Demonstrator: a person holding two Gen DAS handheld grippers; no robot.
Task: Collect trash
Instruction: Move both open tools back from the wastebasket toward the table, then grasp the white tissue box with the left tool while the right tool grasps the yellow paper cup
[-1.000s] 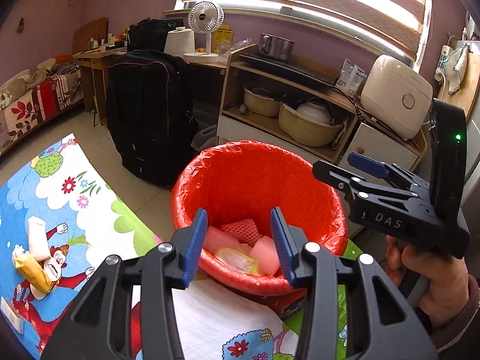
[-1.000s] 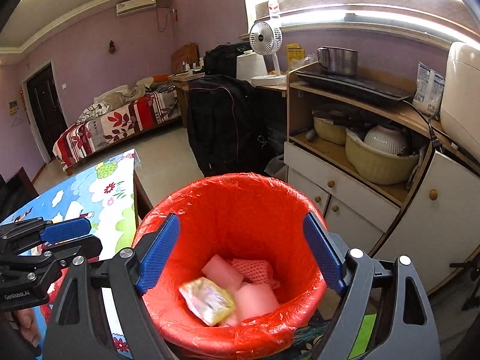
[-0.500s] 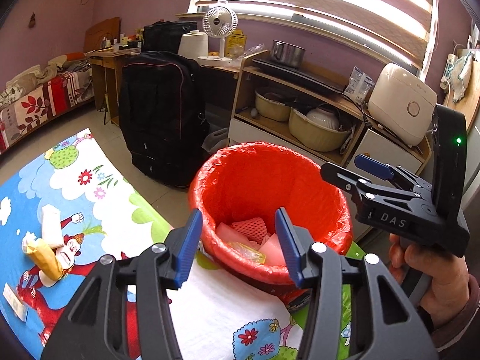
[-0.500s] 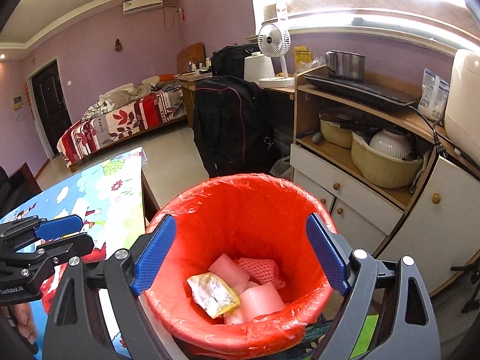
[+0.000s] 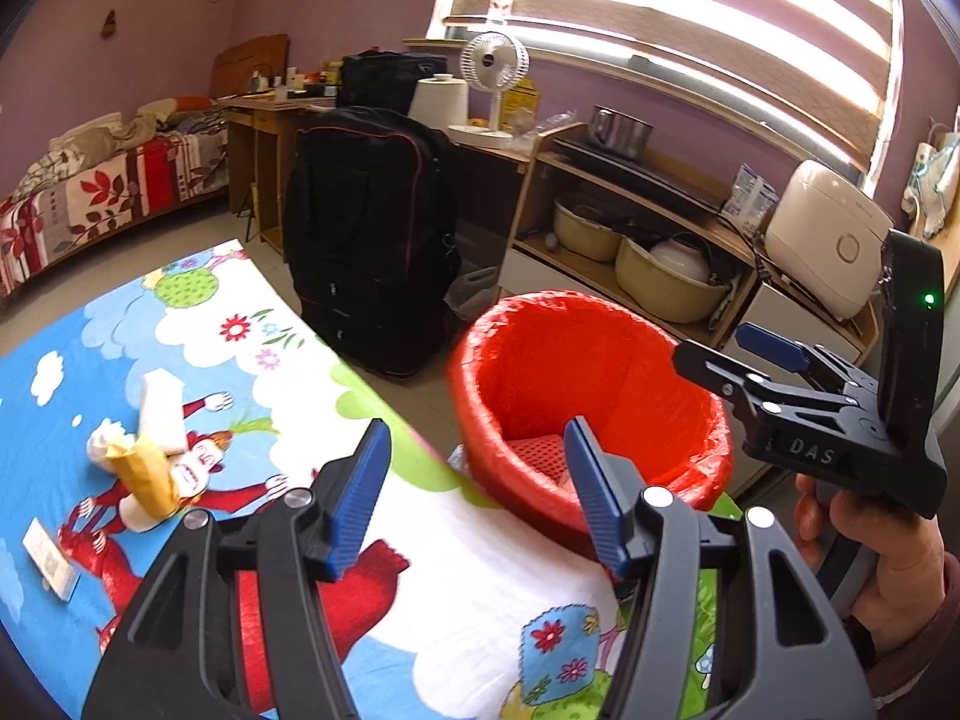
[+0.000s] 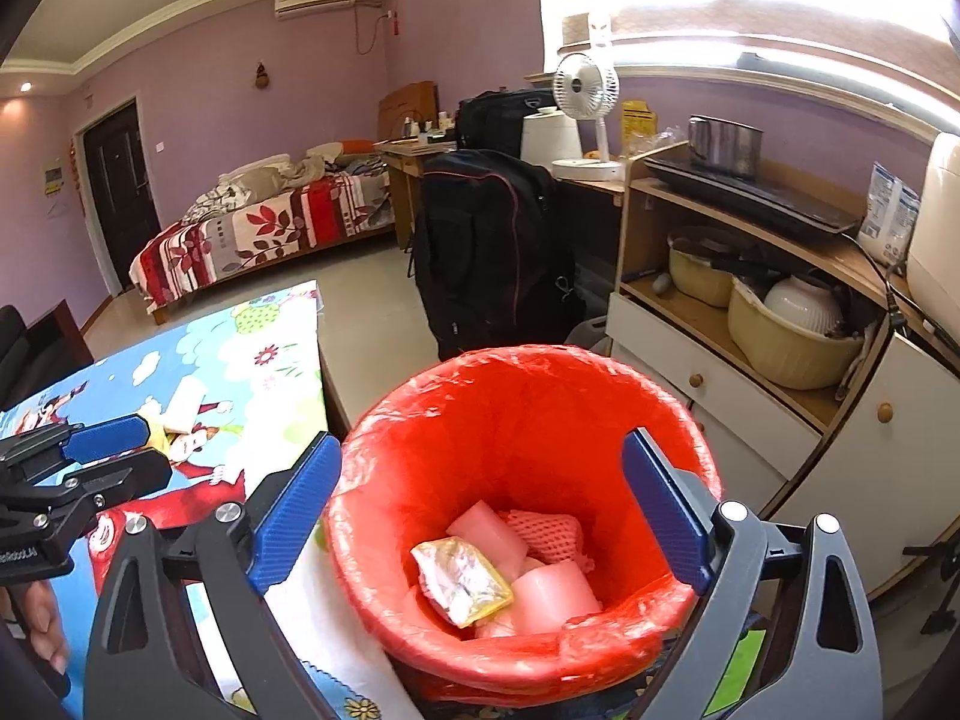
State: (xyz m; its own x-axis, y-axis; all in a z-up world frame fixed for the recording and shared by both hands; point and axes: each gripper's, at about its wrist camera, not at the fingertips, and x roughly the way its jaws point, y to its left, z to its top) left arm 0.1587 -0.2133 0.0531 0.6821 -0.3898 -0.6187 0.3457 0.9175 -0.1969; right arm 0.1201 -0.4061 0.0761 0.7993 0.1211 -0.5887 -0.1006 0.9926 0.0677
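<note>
A bin lined with a red bag (image 6: 510, 420) stands at the table's edge. In it lie a foil wrapper (image 6: 462, 582), pink foam pieces (image 6: 552, 594) and a red mesh net (image 6: 549, 534). My right gripper (image 6: 480, 450) hovers over the bin, jaws opening, nothing between them. My left gripper (image 5: 477, 450) is over the tablecloth left of the bin (image 5: 600, 372), jaws also opening and empty. On the cloth further left lie a white foam piece (image 5: 162, 402), a yellow wrapper (image 5: 141, 474) and a small flat packet (image 5: 51, 558). Each gripper appears in the other's view: right gripper (image 5: 720, 354), left gripper (image 6: 135, 456).
The table carries a cartoon tablecloth (image 5: 180, 330). A black suitcase (image 5: 366, 240) stands on the floor behind the bin. A wooden cabinet (image 5: 660, 276) with bowls and a white rice cooker (image 5: 828, 240) is at the right. A bed (image 6: 258, 234) lies along the far wall.
Both grippers' jaws have spread wider. The left gripper has swung left, away from the bin, over the tablecloth. The foil wrapper, blurred a second ago, now lies still in the bin.
</note>
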